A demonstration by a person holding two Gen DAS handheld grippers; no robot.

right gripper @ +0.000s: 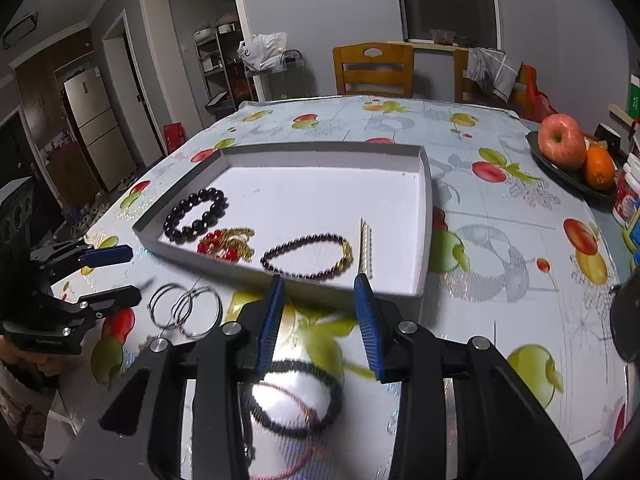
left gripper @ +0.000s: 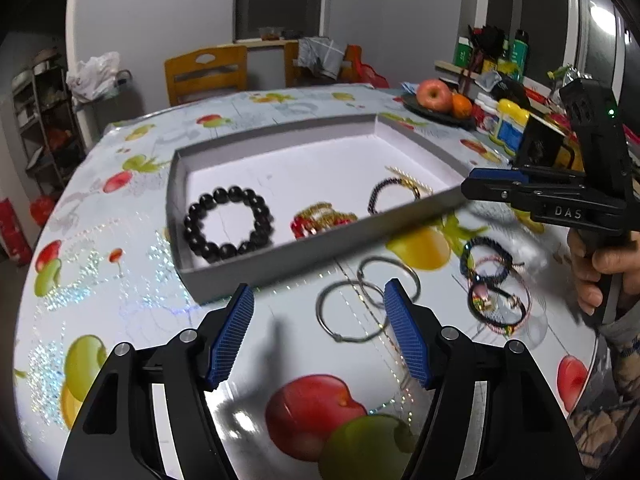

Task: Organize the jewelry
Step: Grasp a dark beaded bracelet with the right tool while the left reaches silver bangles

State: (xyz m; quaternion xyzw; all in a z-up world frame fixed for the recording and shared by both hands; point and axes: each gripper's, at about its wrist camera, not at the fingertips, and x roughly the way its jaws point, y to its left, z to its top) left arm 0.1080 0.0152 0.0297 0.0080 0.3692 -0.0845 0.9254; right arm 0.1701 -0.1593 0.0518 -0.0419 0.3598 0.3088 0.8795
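Table [right gripper: 500, 152] under a fruit-print cloth fills both views. Shallow grey box [left gripper: 224, 276], white inside, sits mid-table; in the left wrist view it runs from 9 o'clock across to 2 o'clock. Inside it, along the near wall: black bead bracelet [left gripper: 228, 224] at the 9 o'clock end, red-and-gold beaded piece [left gripper: 320, 218] just beside it, then dark bead bracelet with gold section [right gripper: 308, 256], and a gold bar-like piece [right gripper: 366, 246] at its 3 o'clock side. Dark fruit plate [right gripper: 560, 172] with apple [right gripper: 560, 140] and orange [right gripper: 600, 166] at 2 o'clock in the right wrist view, well apart from the box. Outside the box, on the cloth: silver hoops [left gripper: 360, 300], overlapping, near the box's front wall; cluster of cord bracelets [left gripper: 494, 284] at their 3 o'clock side. Left gripper [left gripper: 320, 316]: jaws wide apart, nothing between, hoops ahead of the right pad. Right gripper [right gripper: 320, 316]: jaws apart, empty, hovering over the cord bracelets with tips near the box's front wall. Right hand [left gripper: 600, 268] wraps its handle.
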